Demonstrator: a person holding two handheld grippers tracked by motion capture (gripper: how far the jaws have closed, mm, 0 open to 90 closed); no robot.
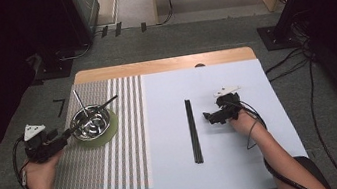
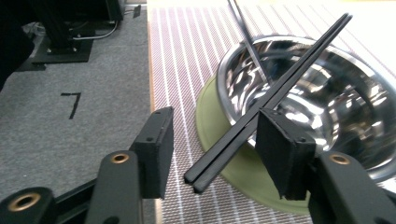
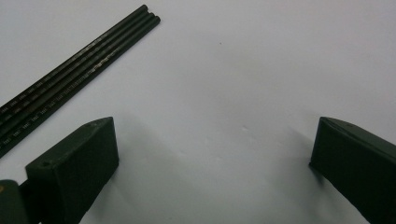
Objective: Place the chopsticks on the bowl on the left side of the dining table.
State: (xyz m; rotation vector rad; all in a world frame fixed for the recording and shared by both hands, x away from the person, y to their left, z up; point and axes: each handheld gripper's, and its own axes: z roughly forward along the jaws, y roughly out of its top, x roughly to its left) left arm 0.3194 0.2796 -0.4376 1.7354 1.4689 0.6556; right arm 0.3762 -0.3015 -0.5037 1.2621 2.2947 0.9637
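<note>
Left tongs [image 2: 212, 140], lower centre of frame: spread, black chopsticks [image 2: 275, 93] between the pads, resting across the steel bowl [image 2: 345, 107]. Right tongs [image 3: 212, 154]: spread wide over the white worktop [image 3: 243, 70].

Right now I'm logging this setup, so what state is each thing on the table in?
Left gripper: open, black chopsticks between its jaws, touching one pad.
Black chopsticks: tilted, leaning across the bowl's rim.
Steel bowl: upright on the green mat, a metal rod inside.
Green mat: flat under the bowl.
Right gripper: open, holding nothing.
Second chopsticks: lying flat, untouched.
</note>
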